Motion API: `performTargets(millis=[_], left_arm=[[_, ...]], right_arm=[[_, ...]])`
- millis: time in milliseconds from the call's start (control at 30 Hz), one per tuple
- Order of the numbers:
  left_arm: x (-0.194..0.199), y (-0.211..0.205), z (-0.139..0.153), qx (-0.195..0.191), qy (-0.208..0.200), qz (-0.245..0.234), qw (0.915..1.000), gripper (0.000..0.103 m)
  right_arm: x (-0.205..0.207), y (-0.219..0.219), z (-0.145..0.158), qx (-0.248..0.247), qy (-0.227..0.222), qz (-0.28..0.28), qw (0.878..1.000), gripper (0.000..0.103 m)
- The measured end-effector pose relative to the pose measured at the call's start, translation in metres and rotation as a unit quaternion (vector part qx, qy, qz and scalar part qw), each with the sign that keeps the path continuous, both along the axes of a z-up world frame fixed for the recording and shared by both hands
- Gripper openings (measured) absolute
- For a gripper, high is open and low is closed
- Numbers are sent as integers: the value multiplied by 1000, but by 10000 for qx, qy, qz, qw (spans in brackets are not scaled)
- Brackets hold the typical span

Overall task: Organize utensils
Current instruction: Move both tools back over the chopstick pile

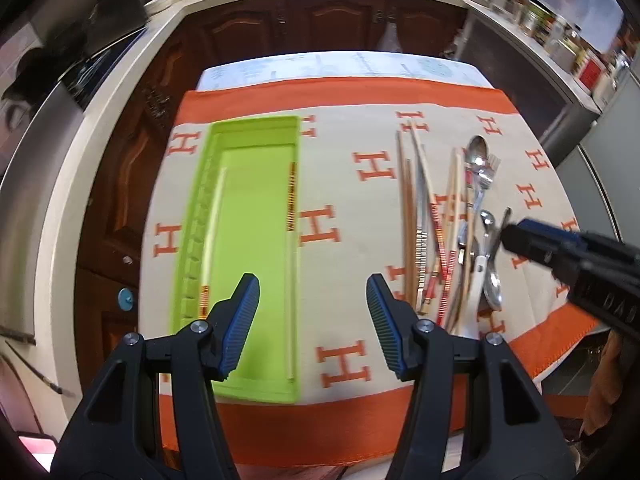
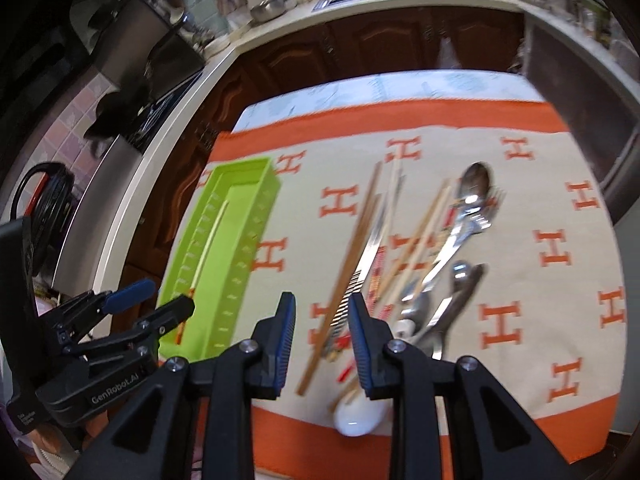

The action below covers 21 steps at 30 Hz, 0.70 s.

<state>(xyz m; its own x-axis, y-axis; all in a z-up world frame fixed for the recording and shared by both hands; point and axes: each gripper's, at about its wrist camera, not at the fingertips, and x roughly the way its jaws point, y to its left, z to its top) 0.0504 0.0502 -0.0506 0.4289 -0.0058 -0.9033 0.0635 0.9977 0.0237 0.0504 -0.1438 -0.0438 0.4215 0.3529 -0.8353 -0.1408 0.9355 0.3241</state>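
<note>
Your left gripper (image 1: 313,320) hangs above the near end of the green tray (image 1: 256,240), its jaws spread wide with nothing between them. The tray lies lengthwise on the cream cloth with orange H marks (image 1: 352,208) that covers the tabletop. Inside the tray you have two chopsticks: one (image 1: 291,264) along the wall nearest the utensil pile, with a striped orange band at its far half, and another (image 1: 212,240) along the opposite side, beside the tray's ridged step, its striped end toward you.

The utensil pile (image 1: 452,232) sits on the cloth well apart from the tray, on its right. It holds several wooden chopsticks, some with striped ends, crossed loosely over one another, with metal spoons and a fork on the side farthest from the tray. A large metal spoon (image 2: 474,184) lies at the far edge of the pile, bowl away from you. A white spoon (image 2: 358,414) lies at the near edge, over the cloth's orange border.

Your right gripper (image 2: 322,344) hovers over the near end of the pile, on the tray side of it. Its jaws stand partly open, narrower than the left's, and grip nothing; a long wooden chopstick (image 2: 340,280) and a striped one run beneath the gap. The picture is blurred here, so contact with the pile cannot be told.
</note>
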Motion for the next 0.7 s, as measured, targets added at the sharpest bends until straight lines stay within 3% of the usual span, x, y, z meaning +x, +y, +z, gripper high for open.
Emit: performTargets(millis=[267,467,633,700], left_arm=[[13,-49,-13,26,56,-502,9987,53],[42,-67,-38,-85,340,-692,9970,53],[71,-68,-65,-109,635,-700,9955,34],[80,-69,-75,-168,763,-697,9945,33]], right_arm=[[-1,-48,4,7,-251,-463,9986,27],[9,-62,-15,27,-110,-577,9983,27],[19,-60,-36,59,101,-508,9986,27],[24,-60,-44,77,176,-480,9987,27]])
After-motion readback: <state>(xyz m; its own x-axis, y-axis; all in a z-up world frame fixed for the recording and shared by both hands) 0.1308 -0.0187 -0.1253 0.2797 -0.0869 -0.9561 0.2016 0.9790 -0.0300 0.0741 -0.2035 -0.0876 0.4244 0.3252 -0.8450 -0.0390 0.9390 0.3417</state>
